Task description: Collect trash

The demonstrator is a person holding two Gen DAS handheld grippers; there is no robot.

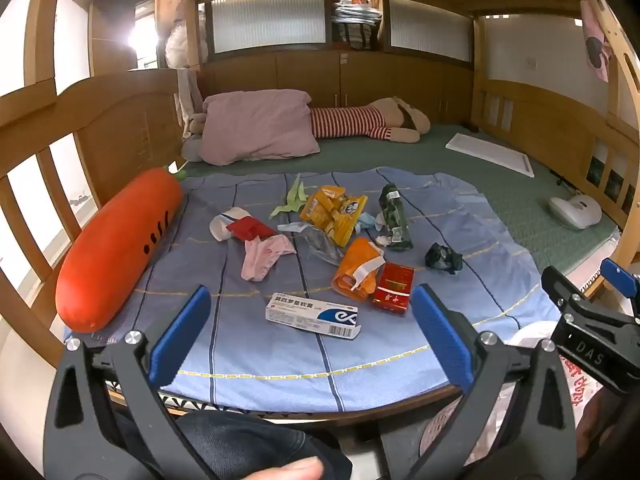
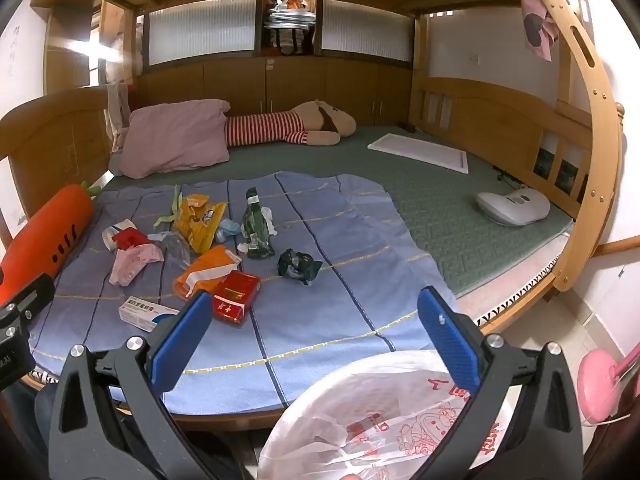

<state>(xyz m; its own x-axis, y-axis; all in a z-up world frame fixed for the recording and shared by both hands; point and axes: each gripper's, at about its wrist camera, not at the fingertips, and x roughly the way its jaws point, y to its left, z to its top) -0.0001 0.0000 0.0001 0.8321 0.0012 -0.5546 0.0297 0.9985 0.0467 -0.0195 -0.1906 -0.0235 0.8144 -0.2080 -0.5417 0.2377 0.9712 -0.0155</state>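
Trash lies scattered on a blue striped sheet [image 1: 280, 360] on the bed: a white medicine box [image 1: 312, 314], a red carton [image 1: 394, 289], orange wrappers [image 1: 356, 268], a yellow snack bag [image 1: 334, 214], a crushed green bottle [image 1: 396, 216], a dark crumpled wad [image 1: 443, 258] and pink paper [image 1: 262, 258]. My left gripper [image 1: 310, 338] hovers open just short of the medicine box, nothing between its blue pads. My right gripper [image 2: 316, 340] is open too, above a white plastic bag [image 2: 372, 420] at the bed's edge, with the red carton [image 2: 236, 298] near its left finger.
A long orange carrot cushion [image 1: 120, 248] lies along the left rail. A pink pillow [image 1: 256, 128], a striped plush toy [image 1: 368, 120], a white board [image 2: 420, 152] and a white device [image 2: 512, 206] rest farther back. Wooden bunk posts [image 2: 592, 160] frame the right side.
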